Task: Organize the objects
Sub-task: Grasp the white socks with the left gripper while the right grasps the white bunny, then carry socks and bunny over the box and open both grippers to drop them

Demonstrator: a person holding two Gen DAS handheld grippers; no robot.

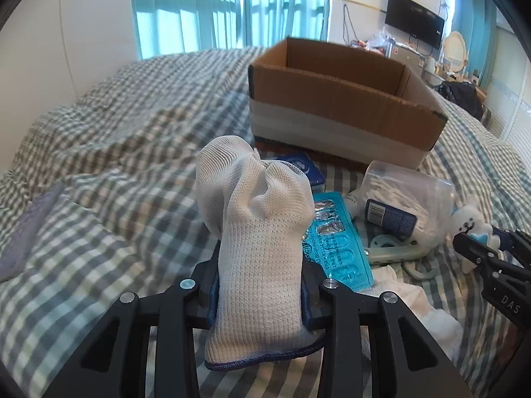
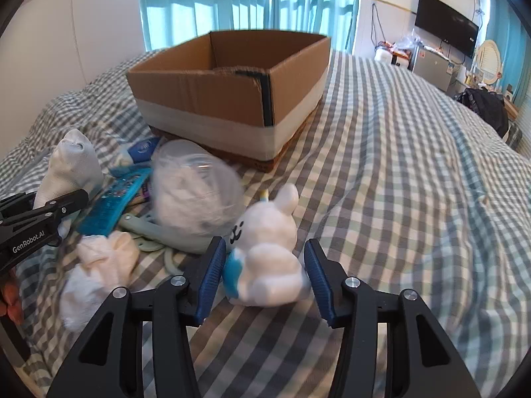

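My left gripper point(image 1: 259, 285) is shut on a white knit sock point(image 1: 262, 242) and holds it upright above the bed; the sock also shows in the right wrist view point(image 2: 71, 169). An open cardboard box point(image 1: 335, 99) stands behind it on the checked bedspread; it also shows in the right wrist view point(image 2: 232, 93). My right gripper point(image 2: 262, 272) is open, its blue pads on either side of a white plush bunny point(image 2: 268, 252) that lies on the bed. The bunny shows at the right in the left wrist view point(image 1: 471, 225).
Between the grippers lie a teal blister pack point(image 1: 335, 245), a clear jar of cotton swabs point(image 2: 195, 195), a blue tissue pack point(image 1: 302, 165), a pale green plastic piece point(image 2: 149, 229) and crumpled white cloth point(image 2: 99, 265). The checked bedspread point(image 2: 398, 182) stretches right.
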